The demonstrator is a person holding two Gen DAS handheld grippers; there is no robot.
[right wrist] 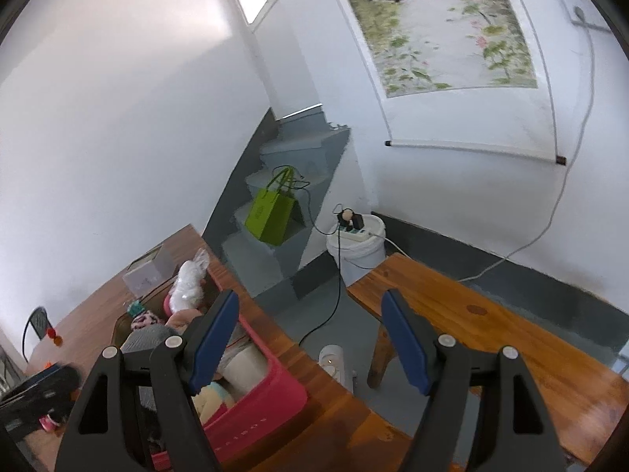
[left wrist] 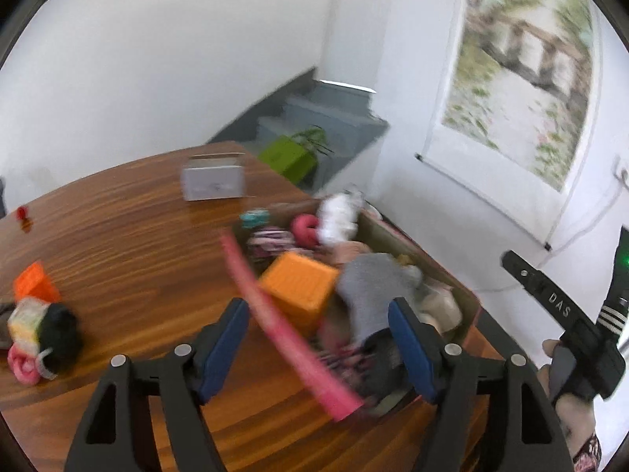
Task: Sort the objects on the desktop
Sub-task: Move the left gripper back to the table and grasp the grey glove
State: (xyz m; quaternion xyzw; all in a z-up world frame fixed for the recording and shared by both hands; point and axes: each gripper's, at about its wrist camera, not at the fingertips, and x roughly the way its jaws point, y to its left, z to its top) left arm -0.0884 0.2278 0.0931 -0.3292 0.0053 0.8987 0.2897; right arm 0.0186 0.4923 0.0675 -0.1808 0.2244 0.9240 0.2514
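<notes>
My left claw (left wrist: 318, 338) hangs wide and empty above the pink bin (left wrist: 283, 334), where sorted clutter collects; my right claw (right wrist: 310, 338) waits wide beside it.

Open stretch of glossy wooden table (left wrist: 129, 244) left of the crammed pink-rimmed storage box (right wrist: 255, 413), hemmed by a small white rectangular box (left wrist: 212, 181) at the back and a heap of orange, black and pink soft items (left wrist: 35, 322) at the left edge.

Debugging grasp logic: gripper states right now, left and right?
Left gripper: open, holding nothing, over the pink bin.
Right gripper: open, empty.
</notes>
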